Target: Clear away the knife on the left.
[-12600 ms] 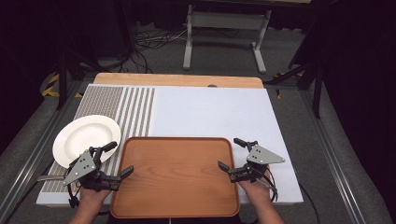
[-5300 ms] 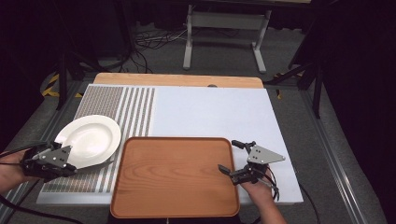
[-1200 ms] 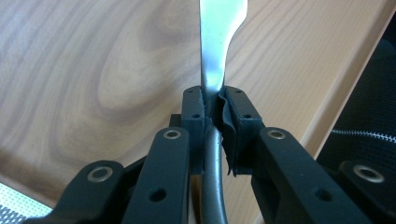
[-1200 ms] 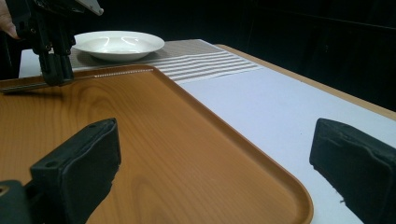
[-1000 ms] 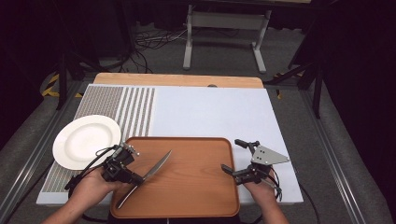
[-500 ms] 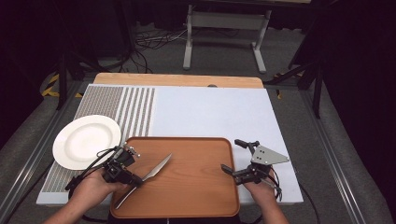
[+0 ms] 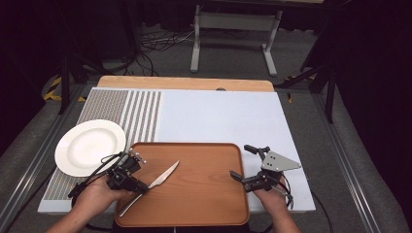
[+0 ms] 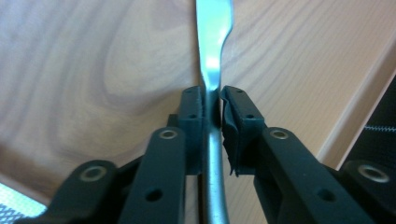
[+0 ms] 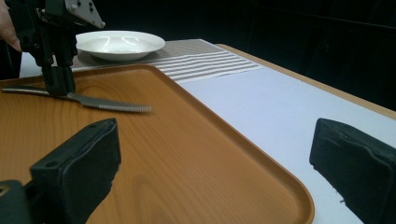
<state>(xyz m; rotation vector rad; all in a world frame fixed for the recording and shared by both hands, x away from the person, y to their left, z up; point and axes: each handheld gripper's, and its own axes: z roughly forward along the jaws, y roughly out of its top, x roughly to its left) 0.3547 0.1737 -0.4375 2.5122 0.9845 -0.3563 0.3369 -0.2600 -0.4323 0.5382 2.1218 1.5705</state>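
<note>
Serrations on knife appear from right gripper view; left gripper clamps it.

Left claw is clamped closed, right claw spread wide, both held low.

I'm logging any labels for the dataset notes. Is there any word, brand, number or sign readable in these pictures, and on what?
None can be read.
The knife, held by the left gripper, shows bare metal with no stamp visible.
The tray, plate and mat carry no print; the mat's left part has only stripes.
The right gripper and its grey plate show screw holes, no lettering.
</note>
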